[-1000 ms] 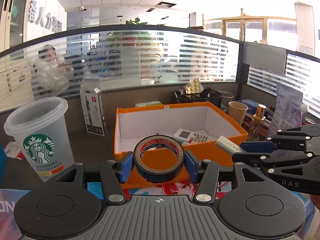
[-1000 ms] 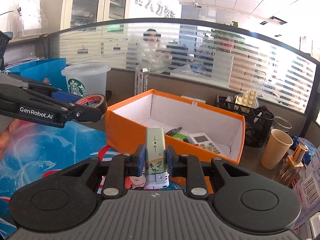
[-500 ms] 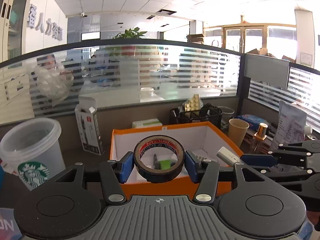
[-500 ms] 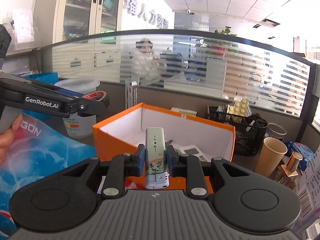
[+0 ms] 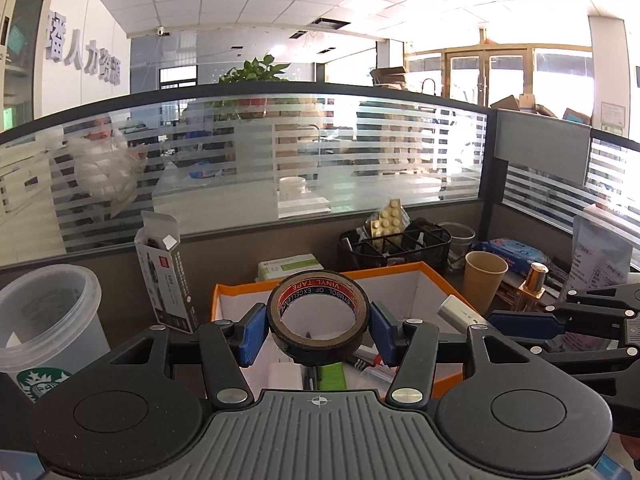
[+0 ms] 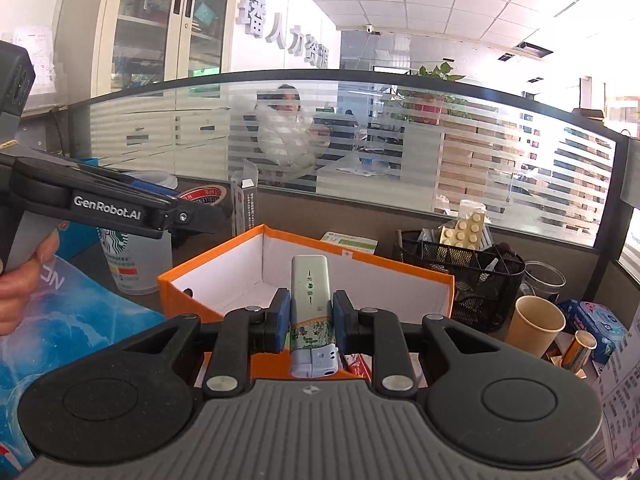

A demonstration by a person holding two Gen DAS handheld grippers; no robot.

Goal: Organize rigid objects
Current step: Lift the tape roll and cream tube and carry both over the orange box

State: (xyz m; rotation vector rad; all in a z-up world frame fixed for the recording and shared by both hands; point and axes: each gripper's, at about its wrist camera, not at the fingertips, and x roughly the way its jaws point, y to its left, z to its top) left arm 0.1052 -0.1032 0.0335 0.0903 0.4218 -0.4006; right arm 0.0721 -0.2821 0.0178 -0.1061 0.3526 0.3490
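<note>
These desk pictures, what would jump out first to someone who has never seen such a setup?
Probably the open orange cardboard box with white inside at mid-desk. Just before it, the left hand-held gripper clamps a black roll of vinyl tape with a red inner label, while the right hand-held gripper pinches a slim white lighter with a floral band. A clear plastic Starbucks cup stands at the left.

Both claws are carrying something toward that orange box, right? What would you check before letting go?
1. Left gripper clamped on the tape roll: ok.
2. Right gripper clamped on the white lighter: ok.
3. Orange box open on top: ok.
4. Tape roll over the box opening: ok in the left wrist view.
5. Lighter past the box's near wall: cannot tell.
6. Free space inside among the pens and other items: cannot tell, floor partly hidden.
</note>
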